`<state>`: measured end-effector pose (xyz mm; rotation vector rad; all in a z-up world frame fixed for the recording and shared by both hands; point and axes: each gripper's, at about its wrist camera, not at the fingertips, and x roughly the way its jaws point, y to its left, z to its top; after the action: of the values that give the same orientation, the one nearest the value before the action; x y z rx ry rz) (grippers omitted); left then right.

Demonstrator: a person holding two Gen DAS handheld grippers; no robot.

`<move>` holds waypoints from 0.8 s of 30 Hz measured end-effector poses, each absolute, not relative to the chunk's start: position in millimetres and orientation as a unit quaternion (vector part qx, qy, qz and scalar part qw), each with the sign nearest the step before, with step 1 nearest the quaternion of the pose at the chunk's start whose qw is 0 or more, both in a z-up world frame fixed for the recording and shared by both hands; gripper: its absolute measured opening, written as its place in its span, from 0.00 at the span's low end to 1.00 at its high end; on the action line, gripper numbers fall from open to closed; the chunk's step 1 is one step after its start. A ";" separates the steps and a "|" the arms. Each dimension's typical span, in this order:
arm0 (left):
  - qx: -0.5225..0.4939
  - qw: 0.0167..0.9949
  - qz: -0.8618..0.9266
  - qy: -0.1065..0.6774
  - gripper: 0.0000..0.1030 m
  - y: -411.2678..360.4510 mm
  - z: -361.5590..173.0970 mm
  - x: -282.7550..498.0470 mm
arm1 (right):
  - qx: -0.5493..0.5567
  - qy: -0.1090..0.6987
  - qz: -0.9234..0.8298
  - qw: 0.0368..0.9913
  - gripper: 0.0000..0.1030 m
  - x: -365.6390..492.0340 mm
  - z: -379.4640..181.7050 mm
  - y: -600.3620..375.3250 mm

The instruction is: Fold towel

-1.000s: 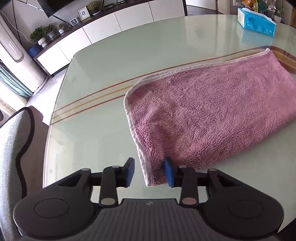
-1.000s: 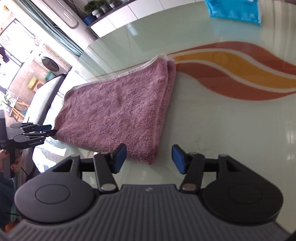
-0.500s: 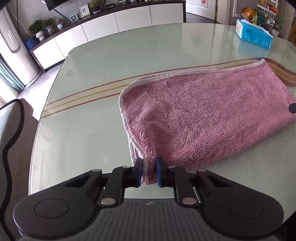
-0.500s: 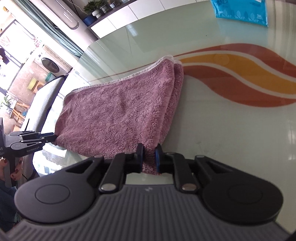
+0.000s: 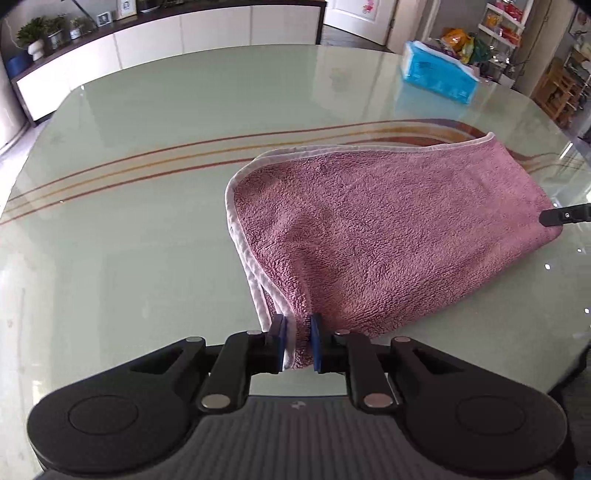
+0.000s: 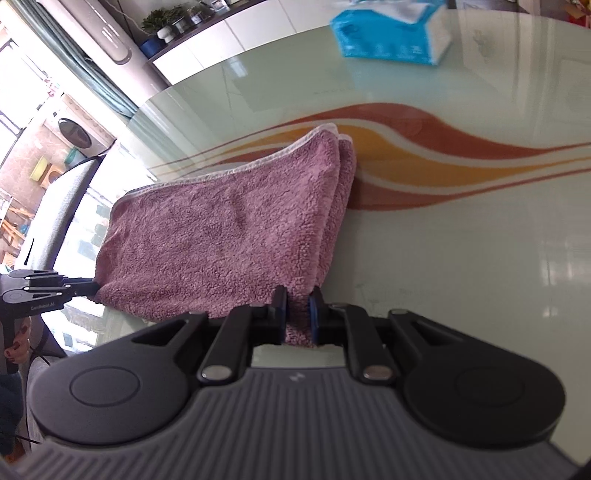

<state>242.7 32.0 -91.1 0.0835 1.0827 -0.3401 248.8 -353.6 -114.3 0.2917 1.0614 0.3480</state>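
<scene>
A pink towel with a white hem, folded double, lies on the glass table. My left gripper is shut on its near left corner, which is raised off the glass. My right gripper is shut on the near corner at the folded end of the towel. The right gripper's tip also shows at the right edge of the left wrist view. The left gripper shows at the left of the right wrist view.
A blue tissue box stands at the far right of the table; it also shows in the right wrist view. A grey chair stands by the left end. White cabinets line the far wall.
Both grippers went from open to shut on the towel's near corners. Both corners are now lifted a little and the towel has shifted in view.
</scene>
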 end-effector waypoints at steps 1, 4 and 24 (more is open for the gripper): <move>0.040 0.842 -0.163 0.513 0.20 25.5 -91.4 241.4 | 0.138 0.502 0.162 0.838 0.11 247.6 -115.1 -358.2; 0.051 0.844 -0.149 0.513 0.36 16.7 -92.7 238.9 | 0.138 0.505 0.156 0.838 0.12 244.3 -119.5 -364.0; 0.014 0.867 -0.161 0.472 0.41 -14.9 -69.0 227.1 | 0.353 0.450 0.081 0.816 0.34 188.8 -150.7 -393.6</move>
<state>227.1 -14.9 -69.0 0.0293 0.9887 -0.3370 188.8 -393.6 -150.7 0.7532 0.9596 0.1730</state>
